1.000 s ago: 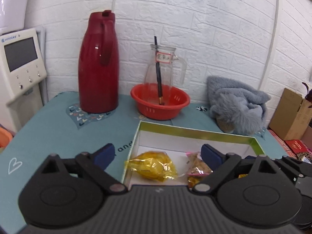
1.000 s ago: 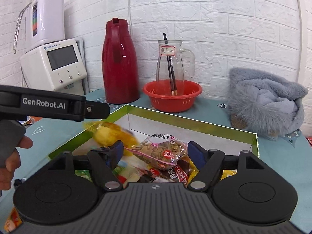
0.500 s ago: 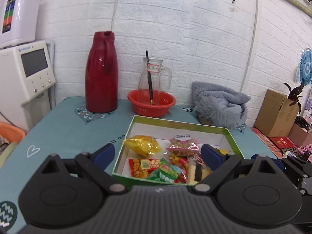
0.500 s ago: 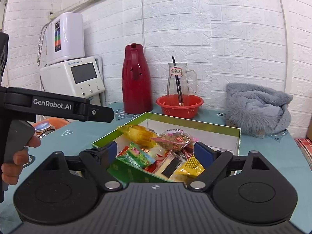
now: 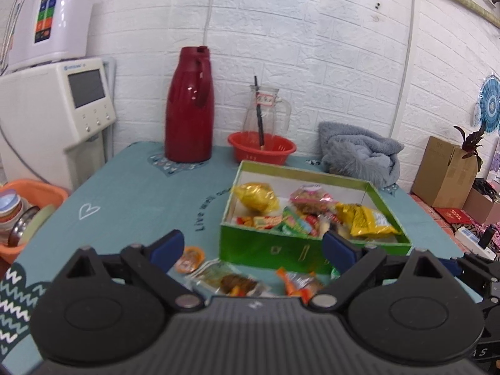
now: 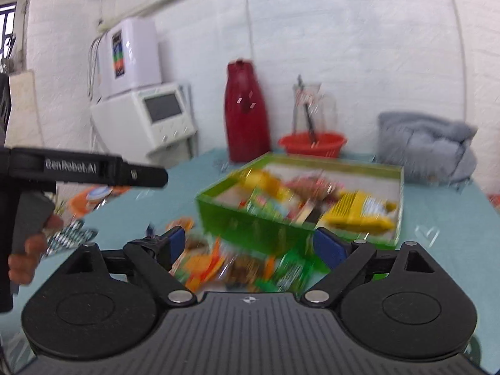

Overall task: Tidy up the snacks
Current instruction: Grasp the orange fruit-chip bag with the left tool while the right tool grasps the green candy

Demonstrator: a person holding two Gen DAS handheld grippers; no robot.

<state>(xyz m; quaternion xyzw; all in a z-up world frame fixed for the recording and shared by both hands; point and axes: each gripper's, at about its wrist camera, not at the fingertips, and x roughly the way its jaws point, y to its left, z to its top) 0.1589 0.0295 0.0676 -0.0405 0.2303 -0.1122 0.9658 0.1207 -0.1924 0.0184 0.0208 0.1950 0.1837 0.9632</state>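
Observation:
A green box (image 5: 268, 247) on the teal table holds several snack packets, among them a gold one (image 5: 256, 197) and a yellow one (image 5: 365, 220). The box also shows in the blurred right wrist view (image 6: 250, 222). Loose snacks lie in front of it: a round orange cup (image 5: 189, 255), a clear packet (image 5: 228, 282) and an orange wrapper (image 5: 297, 284). My left gripper (image 5: 253, 247) is open and empty above these loose snacks. My right gripper (image 6: 247, 247) is open and empty, back from the box, over loose snacks (image 6: 218, 265).
A red thermos (image 5: 190, 106), a glass jug (image 5: 265, 115) in a red basket (image 5: 262, 151) and a grey towel (image 5: 359, 153) stand at the back. A white appliance (image 5: 56, 103) and an orange tub (image 5: 25, 209) are off the left edge. A cardboard box (image 5: 443, 172) sits right.
Both grippers have pulled back and up from the box, open throughout. The box now looks smaller, and loose snacks in front of it have come into view.

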